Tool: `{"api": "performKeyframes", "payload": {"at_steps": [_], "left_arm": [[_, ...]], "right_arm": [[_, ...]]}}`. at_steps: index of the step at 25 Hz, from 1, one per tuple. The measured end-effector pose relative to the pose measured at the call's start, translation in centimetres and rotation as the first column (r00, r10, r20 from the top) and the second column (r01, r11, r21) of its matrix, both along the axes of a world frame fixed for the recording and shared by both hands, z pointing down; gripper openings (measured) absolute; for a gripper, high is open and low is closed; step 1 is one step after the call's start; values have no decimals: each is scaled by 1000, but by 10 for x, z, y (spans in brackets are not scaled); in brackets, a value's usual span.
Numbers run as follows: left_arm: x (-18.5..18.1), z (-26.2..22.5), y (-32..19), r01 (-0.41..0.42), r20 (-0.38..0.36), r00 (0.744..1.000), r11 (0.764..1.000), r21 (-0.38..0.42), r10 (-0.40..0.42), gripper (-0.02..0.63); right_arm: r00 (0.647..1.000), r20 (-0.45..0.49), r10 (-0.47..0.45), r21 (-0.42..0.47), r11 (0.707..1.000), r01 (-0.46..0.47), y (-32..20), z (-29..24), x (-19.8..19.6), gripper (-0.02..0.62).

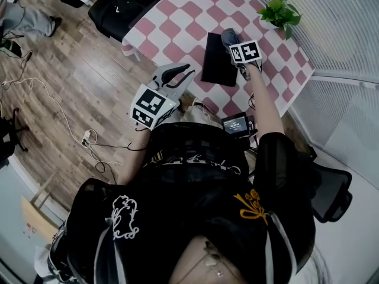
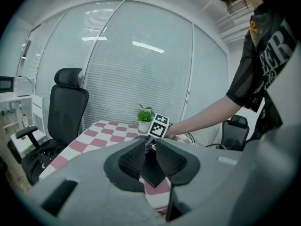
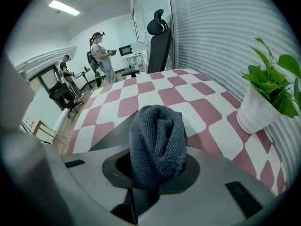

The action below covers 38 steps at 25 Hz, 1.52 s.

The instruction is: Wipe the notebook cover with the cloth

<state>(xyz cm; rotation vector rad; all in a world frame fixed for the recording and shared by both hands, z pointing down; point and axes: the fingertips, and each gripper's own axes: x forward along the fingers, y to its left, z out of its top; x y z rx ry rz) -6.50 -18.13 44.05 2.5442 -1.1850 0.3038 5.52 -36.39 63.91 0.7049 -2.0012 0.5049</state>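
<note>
While right gripper point(image 3: 157, 166) clamps cloth point(image 3: 157, 133) (by notebook point(image 1: 217, 68)), left gripper point(image 2: 150, 144) jaws ajar

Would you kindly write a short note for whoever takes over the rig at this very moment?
Right gripper: tongs shut on the cloth, held at the far right corner of the notebook; I cannot tell if it touches.
Left gripper: tongs open, empty, held off the near edge of the table.
Notebook: flat and closed on the table.
Done: cloth is gripped and brought to the notebook.
Left: wipe the cover; whether any of it is wiped yet does not show.
</note>
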Motion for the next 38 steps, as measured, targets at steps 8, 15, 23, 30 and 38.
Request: {"api": "performKeyframes", "payload": {"at_steps": [8,15,23,30,38], "left_arm": [[8,1,-3,-30,-3,1000,999,11,30,78],[23,1,-3,-79,-10,997,997,15,79,78],[46,1,-3,-153,-17,988,988,18,153,78],[60,1,-6,-197,-25,980,980,29,198,78],[63,-1,-15,-202,-29,979,979,22,202,78]], "right_arm": [[999,16,-36,1,999,36,33,-1,1,71],[993,34,-109,6,994,109,91,-1,2,71],[992,55,-112,0,994,112,145,-3,7,71],[989,31,-146,23,989,146,174,-3,11,71],[992,67,-109,-4,994,109,152,-11,18,71]]}}
